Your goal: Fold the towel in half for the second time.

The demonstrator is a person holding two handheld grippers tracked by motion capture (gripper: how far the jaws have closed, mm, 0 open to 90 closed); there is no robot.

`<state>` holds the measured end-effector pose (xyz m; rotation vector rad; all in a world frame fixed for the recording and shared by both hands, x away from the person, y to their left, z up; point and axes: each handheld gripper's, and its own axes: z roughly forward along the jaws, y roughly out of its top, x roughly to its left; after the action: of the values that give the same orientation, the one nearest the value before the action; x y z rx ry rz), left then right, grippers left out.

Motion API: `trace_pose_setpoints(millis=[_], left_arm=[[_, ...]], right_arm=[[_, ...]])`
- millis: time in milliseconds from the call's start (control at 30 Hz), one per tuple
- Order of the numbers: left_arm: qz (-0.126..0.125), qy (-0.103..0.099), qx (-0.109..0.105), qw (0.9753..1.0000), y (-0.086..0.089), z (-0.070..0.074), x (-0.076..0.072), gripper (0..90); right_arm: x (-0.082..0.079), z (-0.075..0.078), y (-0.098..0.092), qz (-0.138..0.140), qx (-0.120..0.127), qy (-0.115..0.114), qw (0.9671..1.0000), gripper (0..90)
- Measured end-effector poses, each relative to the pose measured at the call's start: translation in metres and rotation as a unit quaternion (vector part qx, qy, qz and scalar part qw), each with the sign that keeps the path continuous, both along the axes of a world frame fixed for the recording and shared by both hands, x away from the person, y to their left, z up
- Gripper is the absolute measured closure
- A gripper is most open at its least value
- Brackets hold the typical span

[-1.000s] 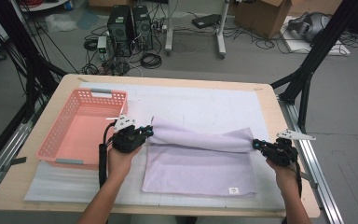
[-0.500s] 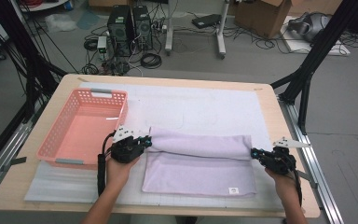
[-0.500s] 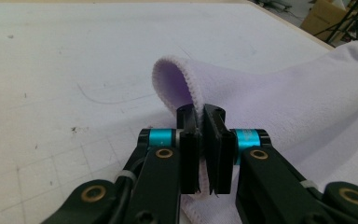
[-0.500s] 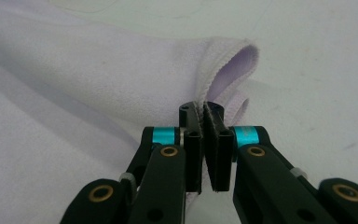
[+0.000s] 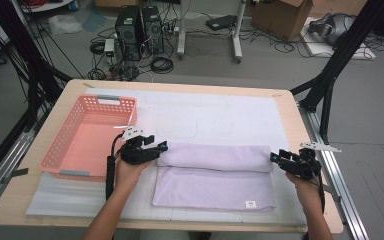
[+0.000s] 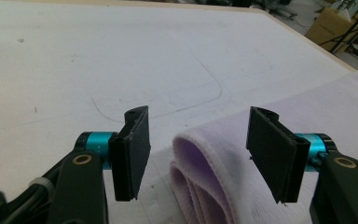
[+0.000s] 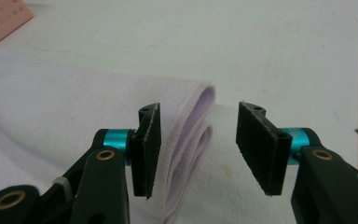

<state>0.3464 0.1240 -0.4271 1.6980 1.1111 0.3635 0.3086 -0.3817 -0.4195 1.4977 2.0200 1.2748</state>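
Note:
A lavender towel (image 5: 214,186) lies on the white mat, its far part folded over into a thick band (image 5: 215,157). My left gripper (image 5: 161,147) is at the band's left end, open. In the left gripper view the layered towel edge (image 6: 204,164) lies between the spread jaws of that gripper (image 6: 198,142), touching neither. My right gripper (image 5: 275,158) is at the band's right end, also open. In the right gripper view the folded towel edge (image 7: 192,135) lies between the jaws of the right gripper (image 7: 198,142).
A pink plastic basket (image 5: 60,150) stands empty on the left of the table, just beside my left hand. The white mat (image 5: 215,115) stretches bare beyond the towel. The table's right edge (image 5: 314,165) is close to my right gripper.
Both grippers carried the towel's folded edge toward the near side, laid it down on the towel, and have opened and let go of it.

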Motion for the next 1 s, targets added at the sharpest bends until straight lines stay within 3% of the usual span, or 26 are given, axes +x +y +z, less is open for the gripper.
trace_pose_setpoints(millis=[133, 267, 300, 367, 433, 533, 700, 767, 800, 867, 933, 1000], left_arm=[[-0.007, 0.011, 0.024, 0.9996, -0.008, -0.002, 0.01, 41.7], [-0.025, 0.042, 0.041, 0.998, -0.016, -0.007, 0.013, 59.5], [-0.027, 0.044, 0.046, 0.9976, -0.017, -0.008, 0.013, 63.6], [-0.034, 0.039, 0.053, 0.9972, -0.018, -0.008, 0.011, 78.2], [-0.035, 0.032, 0.052, 0.9975, -0.019, -0.005, 0.008, 81.4], [-0.038, 0.019, 0.052, 0.9977, -0.017, 0.001, 0.003, 82.1], [-0.045, -0.013, 0.042, 0.998, -0.013, 0.01, -0.012, 82.0], [-0.049, -0.014, 0.046, 0.9976, -0.011, 0.008, -0.016, 82.0], [-0.048, -0.012, 0.044, 0.9978, -0.011, 0.007, -0.017, 82.0], [-0.047, -0.008, 0.043, 0.9979, -0.011, 0.006, -0.017, 81.8], [-0.044, -0.011, 0.037, 0.9983, -0.011, 0.007, -0.016, 81.7], [-0.042, -0.01, 0.032, 0.9985, -0.012, 0.007, -0.015, 81.5]], right_arm=[[0.019, 0.004, 0.013, 0.008, -0.01, 0.006, 0.9999, 45.3], [0.036, 0.005, 0.025, 0.013, -0.025, 0.023, 0.9993, 46.4], [0.039, 0.004, 0.026, 0.017, -0.026, 0.026, 0.9992, 51.3], [0.039, 0.004, 0.028, 0.026, -0.037, 0.02, 0.9988, 68.7], [0.037, 0.005, 0.03, 0.041, -0.053, 0.012, 0.9977, 86.9], [0.031, 0.007, 0.03, 0.044, -0.062, -0.002, 0.9971, 89.3], [0.018, 0.007, 0.025, 0.048, -0.057, -0.016, 0.9971, 89.4], [0.013, 0.008, 0.021, 0.046, -0.048, -0.023, 0.9976, 89.3], [0.012, 0.008, 0.02, 0.046, -0.043, -0.026, 0.9977, 86.6], [0.015, 0.008, 0.017, 0.021, -0.027, -0.021, 0.9992, 56.9], [0.02, 0.009, 0.017, 0.002, -0.012, -0.017, 0.9998, 47.5], [0.03, 0.008, 0.019, -0.003, -0.018, 0.001, 0.9998, 42.6]])
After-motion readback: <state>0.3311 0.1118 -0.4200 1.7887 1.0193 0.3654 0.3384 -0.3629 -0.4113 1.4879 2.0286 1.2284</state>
